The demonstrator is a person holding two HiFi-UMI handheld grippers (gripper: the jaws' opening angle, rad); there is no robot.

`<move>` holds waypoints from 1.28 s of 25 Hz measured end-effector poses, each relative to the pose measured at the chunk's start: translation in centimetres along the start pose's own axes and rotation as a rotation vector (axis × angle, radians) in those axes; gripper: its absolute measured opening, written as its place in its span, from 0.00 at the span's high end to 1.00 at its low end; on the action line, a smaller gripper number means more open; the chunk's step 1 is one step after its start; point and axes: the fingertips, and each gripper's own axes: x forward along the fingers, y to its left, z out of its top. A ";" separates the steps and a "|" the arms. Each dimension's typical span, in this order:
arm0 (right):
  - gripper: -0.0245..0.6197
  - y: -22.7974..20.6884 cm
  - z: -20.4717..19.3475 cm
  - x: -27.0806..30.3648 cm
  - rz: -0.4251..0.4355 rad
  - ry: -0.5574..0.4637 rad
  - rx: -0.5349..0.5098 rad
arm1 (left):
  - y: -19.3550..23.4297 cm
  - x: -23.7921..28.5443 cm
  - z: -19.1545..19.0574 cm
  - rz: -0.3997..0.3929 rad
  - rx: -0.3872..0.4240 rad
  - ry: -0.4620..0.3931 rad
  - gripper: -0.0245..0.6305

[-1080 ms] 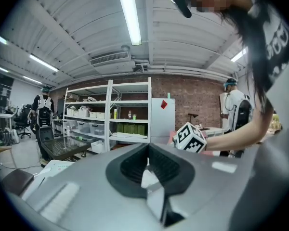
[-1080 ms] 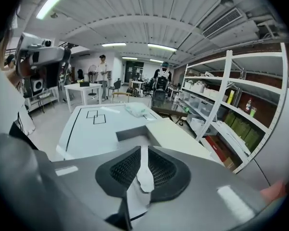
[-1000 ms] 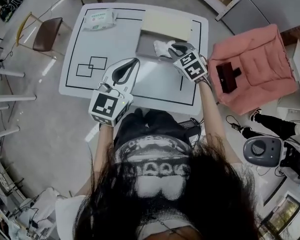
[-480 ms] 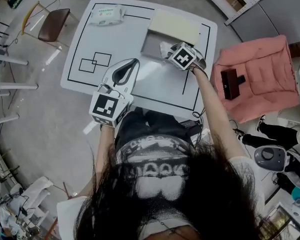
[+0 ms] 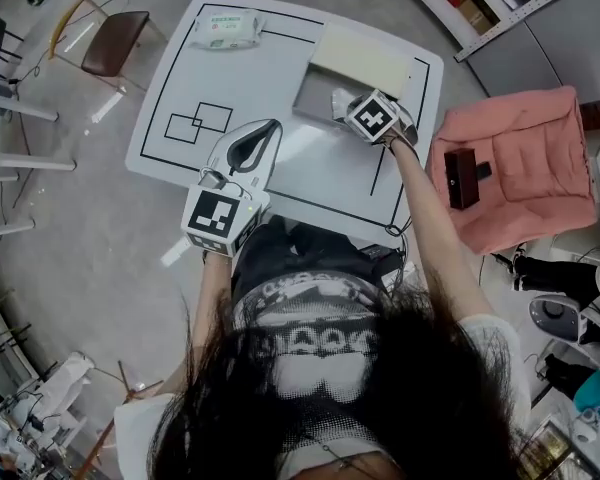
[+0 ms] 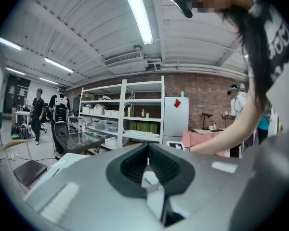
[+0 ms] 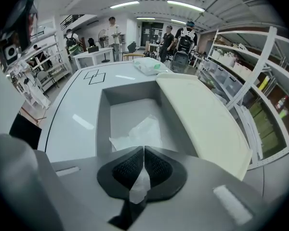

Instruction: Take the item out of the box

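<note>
- Right hand-held gripper (image 7: 143, 152) pinches a crinkled translucent white plastic bag (image 7: 139, 129) (within the open grey rectangular box (image 7: 102, 124)).
- Left hand-held gripper (image 6: 147, 147) closed, empty, near the white desk (image 5: 230, 78) edge.

Box (image 7: 102, 124) open above; 4 walls close its sides, lid (image 7: 202, 114) alongside 1. Right gripper (image 7: 143, 150), clamping bag (image 7: 139, 129), occupies the opening's near edge. Table (image 5: 250, 68) left of box free up to wipes pack (image 5: 218, 30).

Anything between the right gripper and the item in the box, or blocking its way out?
Nothing visible. The right gripper is closed on the white plastic item's near edge. The box is open, with its lid lying alongside. Only the box's near wall must be cleared.
</note>
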 end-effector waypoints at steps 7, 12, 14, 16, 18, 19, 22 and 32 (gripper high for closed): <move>0.94 0.4 3.4 -4.2 -0.054 -0.186 -0.004 | 1.0 -1.2 -0.3 0.002 -0.003 0.006 0.96; 0.94 2.4 5.8 -9.9 -0.092 -0.372 0.074 | 1.0 -2.0 -0.5 -0.019 0.000 0.010 0.96; 0.94 3.7 6.7 -12.0 -0.098 -0.455 0.112 | 0.9 -2.3 -0.7 -0.030 0.000 0.012 0.96; 0.94 5.1 7.1 -13.7 -0.115 -0.511 0.146 | 0.9 -2.6 -0.9 -0.048 -0.001 0.015 0.96; 0.94 6.7 7.2 -15.3 -0.133 -0.552 0.181 | 0.7 -3.0 -1.2 -0.071 -0.001 0.019 0.96; 0.94 7.5 7.3 -16.0 -0.139 -0.572 0.198 | 0.6 -3.3 -1.3 -0.082 0.000 0.021 0.96; 0.94 9.9 7.4 -17.9 -0.160 -0.618 0.242 | 0.4 -4.1 -1.7 -0.119 0.004 0.028 0.96; 0.94 15.6 5.9 -21.0 -0.249 -0.656 0.361 | -1.0 -6.0 -3.7 -0.265 0.019 0.058 0.96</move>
